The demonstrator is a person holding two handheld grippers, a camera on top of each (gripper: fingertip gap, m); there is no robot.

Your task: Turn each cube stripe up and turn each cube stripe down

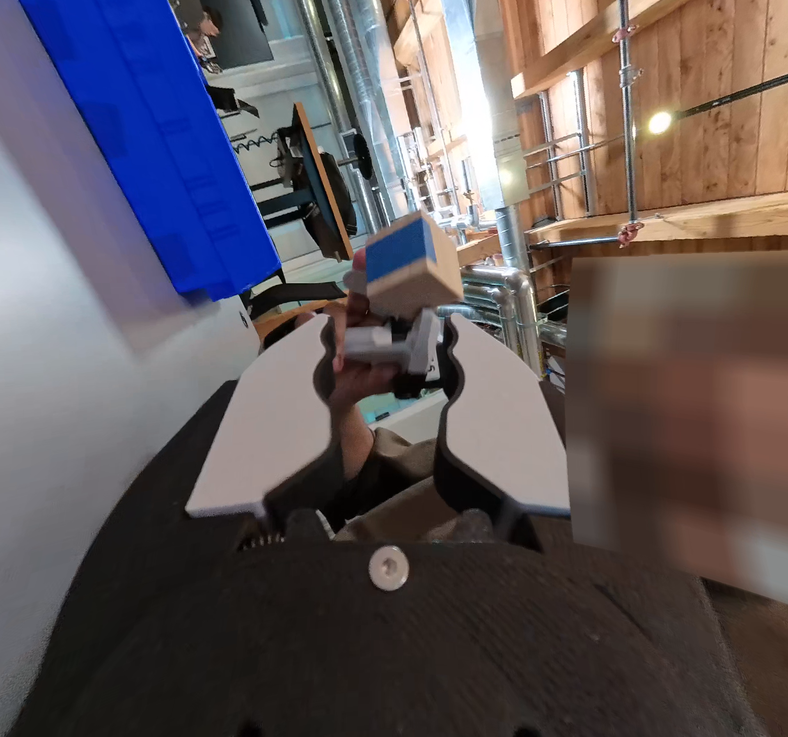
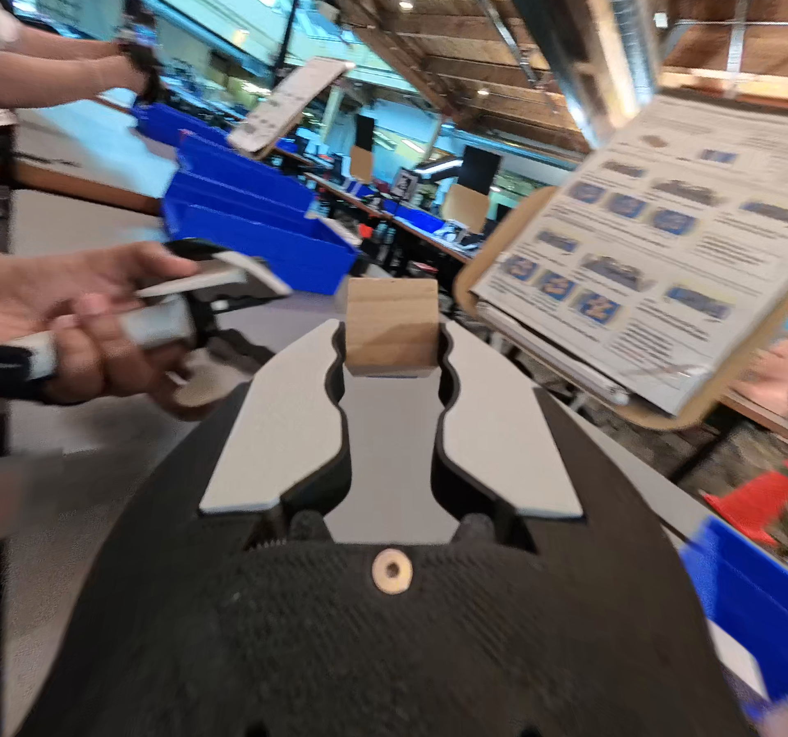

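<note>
Right gripper (image 2: 391, 347) grasps the cube (image 2: 391, 326) aloft, blue stripe (image 1: 398, 253) facing the empty, parted left gripper (image 1: 386, 358).

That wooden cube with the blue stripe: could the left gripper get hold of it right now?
Probably not straight away: the right gripper already clamps the cube in the air, covering two sides. The left gripper is open and empty.

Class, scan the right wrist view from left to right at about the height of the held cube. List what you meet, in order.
Person's hand → other hand-held gripper → blue bins → wooden cube in the right hand-held gripper → instruction sheet on its board.
</note>
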